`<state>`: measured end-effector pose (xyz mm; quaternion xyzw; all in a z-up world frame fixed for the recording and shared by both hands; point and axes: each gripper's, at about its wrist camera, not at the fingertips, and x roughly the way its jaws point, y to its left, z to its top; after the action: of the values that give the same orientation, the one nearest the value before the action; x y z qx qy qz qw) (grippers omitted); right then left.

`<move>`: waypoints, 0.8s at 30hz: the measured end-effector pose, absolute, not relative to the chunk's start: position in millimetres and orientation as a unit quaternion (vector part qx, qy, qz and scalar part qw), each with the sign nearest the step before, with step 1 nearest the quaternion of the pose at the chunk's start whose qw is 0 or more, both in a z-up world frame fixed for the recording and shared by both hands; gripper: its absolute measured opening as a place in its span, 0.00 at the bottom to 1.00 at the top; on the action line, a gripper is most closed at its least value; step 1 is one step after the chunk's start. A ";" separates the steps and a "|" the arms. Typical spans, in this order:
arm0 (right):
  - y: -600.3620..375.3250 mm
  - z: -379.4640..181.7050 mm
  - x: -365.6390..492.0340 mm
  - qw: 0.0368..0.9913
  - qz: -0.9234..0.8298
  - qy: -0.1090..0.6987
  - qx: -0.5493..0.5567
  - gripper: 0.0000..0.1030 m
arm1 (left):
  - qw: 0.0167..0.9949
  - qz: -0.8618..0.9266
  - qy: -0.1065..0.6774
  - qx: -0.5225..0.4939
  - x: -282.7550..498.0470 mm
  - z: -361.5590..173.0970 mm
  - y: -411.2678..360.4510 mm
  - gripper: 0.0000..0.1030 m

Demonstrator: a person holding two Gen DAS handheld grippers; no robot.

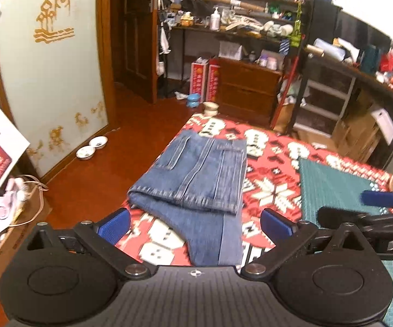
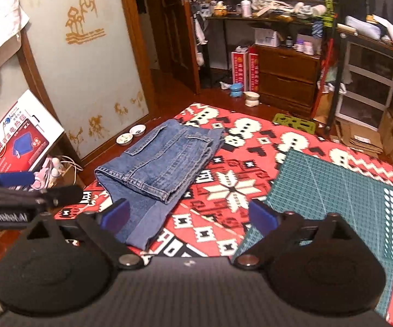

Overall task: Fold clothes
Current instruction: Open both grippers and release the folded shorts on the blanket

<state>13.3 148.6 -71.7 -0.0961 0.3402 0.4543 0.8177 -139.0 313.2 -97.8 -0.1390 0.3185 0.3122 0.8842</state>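
In the left wrist view, the left gripper [image 1: 195, 224] hangs above a counter covered by a red patterned cloth [image 1: 271, 190], its jaws spread wide with nothing between them. A pair of blue jeans [image 1: 196, 174] lies flat on the cloth straight ahead, folded over on itself so the upper layer with its seams and pocket sits on top, while a lower layer sticks out toward the camera and reaches in between the blue pads. To the right a green cutting mat [image 1: 332, 190] rests on the cloth, and the right gripper [image 1: 370, 207] enters from the right edge above the mat. Two small white bowls [image 1: 91, 148] sit on the wooden floor by the wall.

In the right wrist view, the right gripper [image 2: 189, 216] also has its jaws wide apart and empty, held above the cloth [image 2: 237, 190]. The jeans [image 2: 158, 163] lie to the left of centre, near the cloth's left edge, well apart from the mat [image 2: 332, 185] on the right. The left gripper [image 2: 33, 190] shows at the left edge, beside the jeans.
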 end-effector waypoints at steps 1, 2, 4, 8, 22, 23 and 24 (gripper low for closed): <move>142.3 -70.4 9.6 0.817 0.455 0.341 -0.094 0.99 | 0.883 0.315 0.319 -0.137 -142.4 -96.4 307.7 1.00; 136.8 -69.2 6.1 0.817 0.454 0.342 -0.096 0.99 | 0.882 0.318 0.320 -0.135 -145.5 -95.3 302.9 1.00; 128.0 -68.4 -0.1 0.819 0.449 0.342 -0.103 0.99 | 0.880 0.321 0.322 -0.136 -149.6 -94.7 297.1 1.00; 112.3 -65.9 -13.0 0.818 0.445 0.347 -0.110 0.99 | 0.877 0.327 0.325 -0.137 -157.8 -93.5 285.6 1.00; 104.7 -57.2 -44.2 0.815 0.450 0.341 -0.128 0.99 | 0.867 0.348 0.329 -0.139 -182.7 -88.0 261.8 0.99; 105.3 -56.6 -45.1 0.815 0.451 0.340 -0.129 0.99 | 0.867 0.349 0.328 -0.140 -183.9 -87.5 262.0 0.99; 105.9 -55.8 -45.9 0.815 0.452 0.338 -0.130 0.99 | 0.867 0.349 0.327 -0.140 -184.7 -87.0 261.4 0.99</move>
<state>-45.9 105.9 -55.8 -0.1300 0.3383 0.4515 0.8153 -184.7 261.4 -87.0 -0.1403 0.3269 0.3492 0.8669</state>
